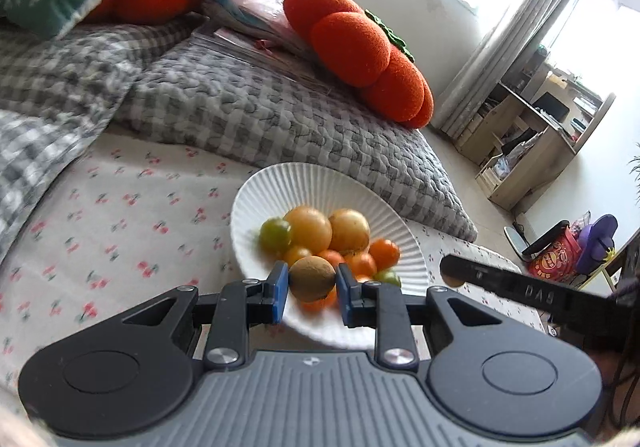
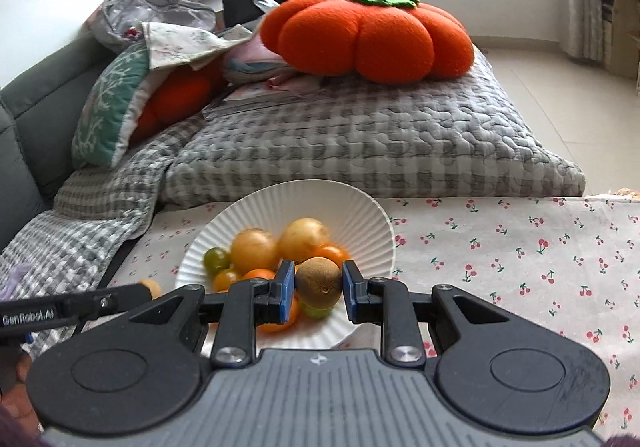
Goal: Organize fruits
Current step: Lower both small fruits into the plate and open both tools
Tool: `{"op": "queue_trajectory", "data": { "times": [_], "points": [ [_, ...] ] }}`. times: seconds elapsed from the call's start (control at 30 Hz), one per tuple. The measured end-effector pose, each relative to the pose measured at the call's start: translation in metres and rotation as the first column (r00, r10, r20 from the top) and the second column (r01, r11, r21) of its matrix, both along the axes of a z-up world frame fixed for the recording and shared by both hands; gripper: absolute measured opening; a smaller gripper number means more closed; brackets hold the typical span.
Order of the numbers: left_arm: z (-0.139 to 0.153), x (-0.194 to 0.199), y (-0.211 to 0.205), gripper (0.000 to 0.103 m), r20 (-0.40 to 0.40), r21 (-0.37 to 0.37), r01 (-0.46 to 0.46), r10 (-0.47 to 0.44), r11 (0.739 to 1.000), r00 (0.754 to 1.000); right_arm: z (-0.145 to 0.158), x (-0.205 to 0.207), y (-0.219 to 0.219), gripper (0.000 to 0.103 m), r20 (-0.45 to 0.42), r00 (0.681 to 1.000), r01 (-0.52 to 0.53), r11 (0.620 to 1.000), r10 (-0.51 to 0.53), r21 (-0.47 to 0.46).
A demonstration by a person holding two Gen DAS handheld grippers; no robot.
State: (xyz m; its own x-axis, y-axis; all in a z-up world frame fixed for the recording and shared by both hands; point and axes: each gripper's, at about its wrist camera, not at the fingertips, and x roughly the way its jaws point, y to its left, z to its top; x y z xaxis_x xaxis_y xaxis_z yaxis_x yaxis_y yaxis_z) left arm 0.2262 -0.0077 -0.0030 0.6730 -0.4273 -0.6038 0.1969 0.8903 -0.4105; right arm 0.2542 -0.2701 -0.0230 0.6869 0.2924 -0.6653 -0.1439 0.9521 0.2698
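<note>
Blue pads of the left hand-held gripper [image 1: 311, 289] press both sides of a brown kiwi [image 1: 312, 278], held above the near rim of a white ribbed plate [image 1: 320, 183]. Likewise the right hand-held gripper [image 2: 319, 287] is clamped on a second kiwi [image 2: 319, 282] over the same plate [image 2: 352, 207]. Oranges [image 2: 254, 250] and a green fruit [image 2: 216, 260] are piled on the plate, which rests on a cherry-print cloth [image 2: 520, 247] in front of a grey quilted cushion [image 2: 360, 143] bearing a pumpkin pillow [image 2: 368, 39].

Black gripper [image 1: 312, 293] linkages, blue jaws, silver screws, ribbed grey base.
</note>
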Motion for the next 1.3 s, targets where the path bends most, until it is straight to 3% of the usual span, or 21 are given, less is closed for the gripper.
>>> {"op": "queue_trajectory", "data": {
  "times": [0.2,0.53,0.67,1.07,1.3],
  "points": [
    [0.001,0.042,-0.013,0.019,0.023,0.053,-0.006,0.005,0.999,1.000,-0.009,0.026,-0.013,0.023,-0.017,1.000,0.026,0.999,-0.026,0.034],
    [-0.018,0.096,-0.031,0.019,0.009,0.150,-0.012,0.011,0.989,1.000,-0.028,0.055,0.006,0.023,-0.003,1.000,-0.007,1.000,0.007,-0.026],
    [-0.028,0.105,-0.028,0.019,-0.007,0.133,-0.025,0.026,0.991,1.000,-0.034,0.059,0.004,0.023,0.007,1.000,-0.005,1.000,0.005,-0.009],
    [-0.030,0.105,-0.029,0.022,-0.004,0.115,-0.003,0.003,0.993,1.000,-0.033,0.058,0.004,0.026,0.023,1.000,0.017,0.999,-0.017,0.031],
    [-0.013,0.081,-0.007,0.037,0.001,0.075,-0.034,0.034,0.997,0.999,-0.017,0.048,0.009,0.026,0.023,0.999,0.022,0.998,-0.024,0.054]
  ]
}}
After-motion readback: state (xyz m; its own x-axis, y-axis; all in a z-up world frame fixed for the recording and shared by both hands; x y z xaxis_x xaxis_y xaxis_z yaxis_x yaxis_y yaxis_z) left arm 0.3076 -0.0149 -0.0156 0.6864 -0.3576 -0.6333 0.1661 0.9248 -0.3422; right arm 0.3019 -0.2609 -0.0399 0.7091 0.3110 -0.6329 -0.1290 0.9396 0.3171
